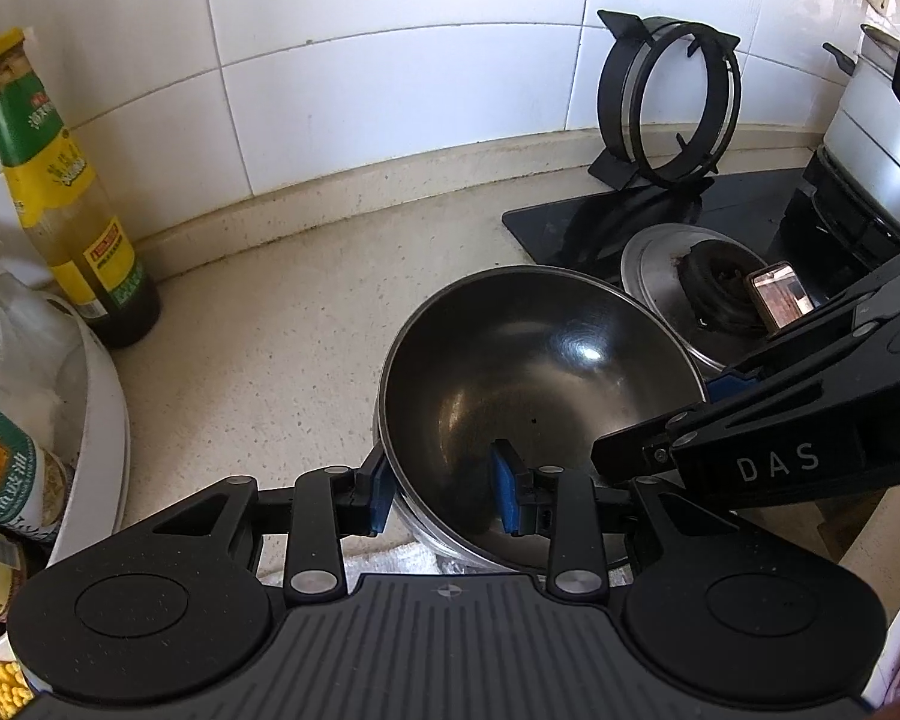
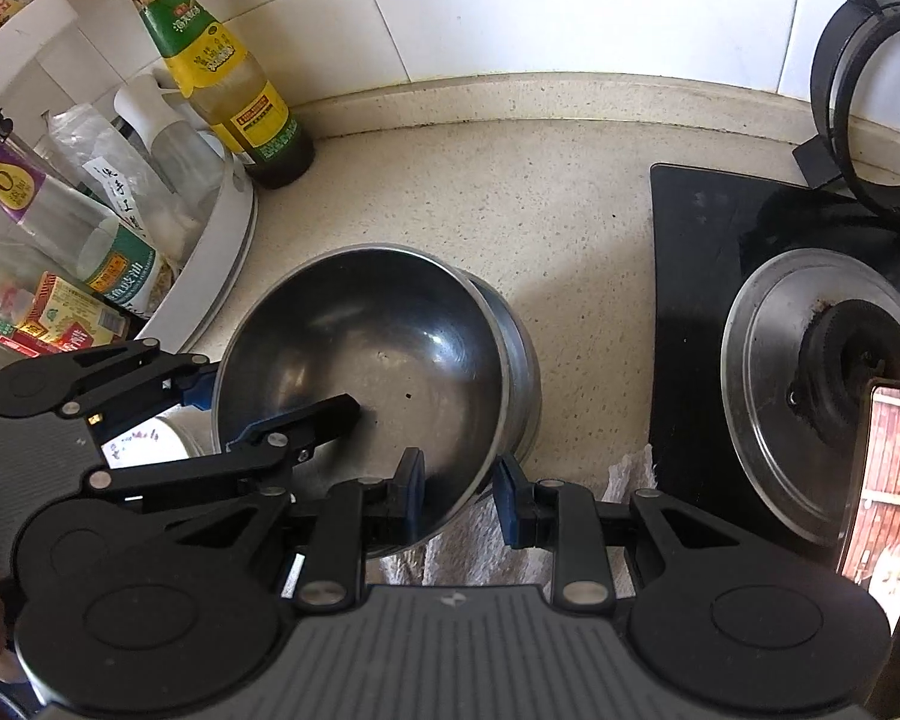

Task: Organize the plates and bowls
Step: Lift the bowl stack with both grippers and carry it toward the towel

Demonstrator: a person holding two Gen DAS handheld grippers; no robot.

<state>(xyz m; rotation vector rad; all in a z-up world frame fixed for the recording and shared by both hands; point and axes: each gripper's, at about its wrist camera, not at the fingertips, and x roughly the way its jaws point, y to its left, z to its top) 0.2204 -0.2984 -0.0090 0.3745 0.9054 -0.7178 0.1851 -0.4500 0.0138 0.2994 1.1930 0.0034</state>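
A dark steel bowl [image 1: 540, 372] sits tilted on top of a stack of steel bowls [image 2: 519, 360] on the beige counter. My left gripper [image 1: 444, 498] straddles the top bowl's near rim, one blue pad outside and one inside, with gaps on both sides. My right gripper [image 2: 459, 495] straddles the rim on the opposite side in the same way. Both grippers are open around the rim. The top bowl also shows in the right wrist view [image 2: 366, 372].
A sauce bottle [image 1: 60, 180] stands at the back left by a white rack [image 1: 99, 396] of bottles. A black stove [image 2: 720, 300] with a steel burner plate [image 2: 810, 396], a phone [image 2: 885, 480] and a pan support ring [image 1: 669, 102] lies to the right. A white cloth [image 2: 570, 540] lies under the bowls.
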